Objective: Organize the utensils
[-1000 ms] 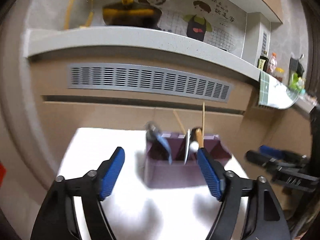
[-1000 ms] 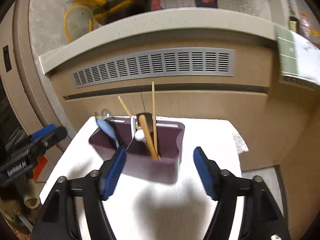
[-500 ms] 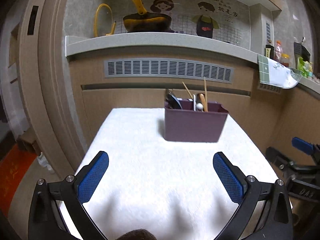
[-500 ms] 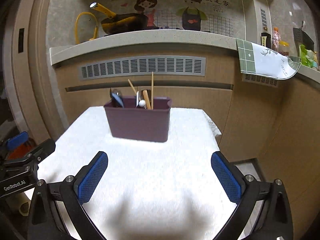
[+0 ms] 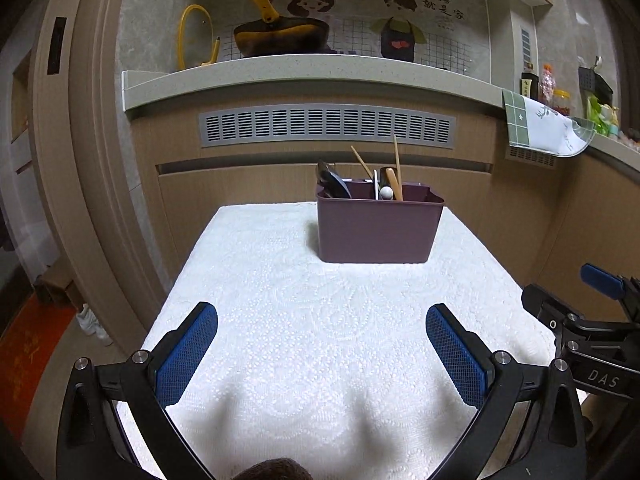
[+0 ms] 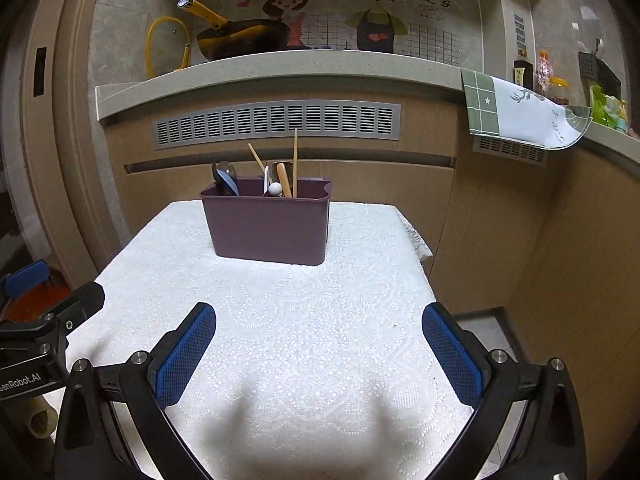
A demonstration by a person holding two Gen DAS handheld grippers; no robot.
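A dark purple utensil holder (image 5: 378,228) stands at the far end of the white-clothed table (image 5: 320,340); it also shows in the right wrist view (image 6: 268,226). Chopsticks (image 5: 397,166), spoons (image 5: 334,184) and a wooden handle stick up out of it. My left gripper (image 5: 322,354) is open and empty, low over the near end of the table. My right gripper (image 6: 319,354) is open and empty too, well short of the holder. The right gripper shows at the right edge of the left wrist view (image 5: 592,320).
A kitchen counter (image 5: 304,70) with a vent grille runs behind the table, with a dark pan (image 5: 280,36) and a green-and-white towel (image 5: 540,124) on it. Wooden cabinet fronts stand close on the right (image 6: 560,240). The floor drops away left of the table.
Both grippers have pulled back from the holder toward the near end of the table and opened wider. The holder now stands far ahead of them.
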